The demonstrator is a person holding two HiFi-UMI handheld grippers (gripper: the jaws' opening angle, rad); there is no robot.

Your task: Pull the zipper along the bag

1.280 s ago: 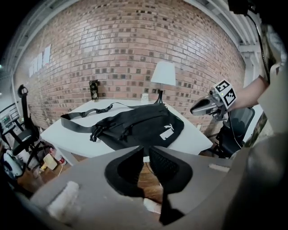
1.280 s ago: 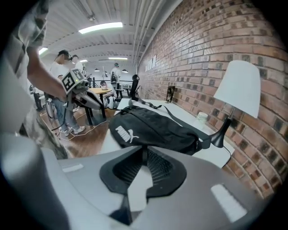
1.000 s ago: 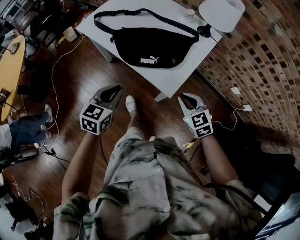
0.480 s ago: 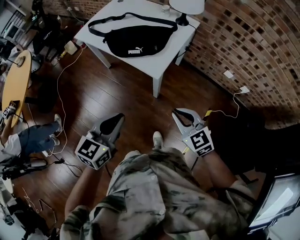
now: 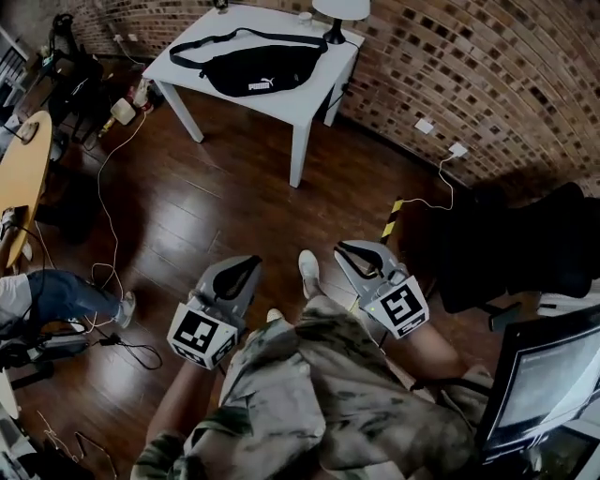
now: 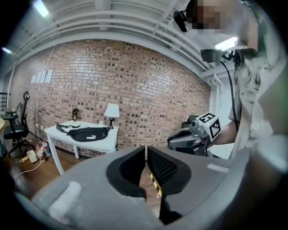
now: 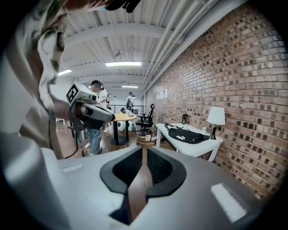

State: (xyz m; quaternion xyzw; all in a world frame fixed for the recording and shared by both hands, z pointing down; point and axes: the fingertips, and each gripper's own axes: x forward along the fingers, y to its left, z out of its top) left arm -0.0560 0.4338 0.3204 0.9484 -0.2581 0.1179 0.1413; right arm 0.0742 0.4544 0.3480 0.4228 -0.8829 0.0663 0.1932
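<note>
The black waist bag [image 5: 248,73] lies on a white table [image 5: 309,94] far ahead, at the top of the head view; its zipper is too small to make out. It also shows small in the left gripper view [image 6: 86,134] and the right gripper view [image 7: 186,134]. Both grippers hang close to my body, well away from the table. My left gripper [image 5: 251,263] points forward over the wooden floor, its jaws drawn nearly together with nothing between them [image 6: 146,148]. My right gripper [image 5: 340,249] is shut and empty too [image 7: 144,149].
A white lamp [image 5: 339,11] stands at the table's back corner by the brick wall [image 5: 487,84]. A black chair [image 5: 511,248] and a monitor [image 5: 548,375] are at my right. A round wooden table [image 5: 23,169], floor cables [image 5: 105,183] and a seated person's leg [image 5: 70,295] are at my left.
I have backed away from the table, so the bag now sits much farther off and smaller. Both grippers have dropped lower, nearer my body.
</note>
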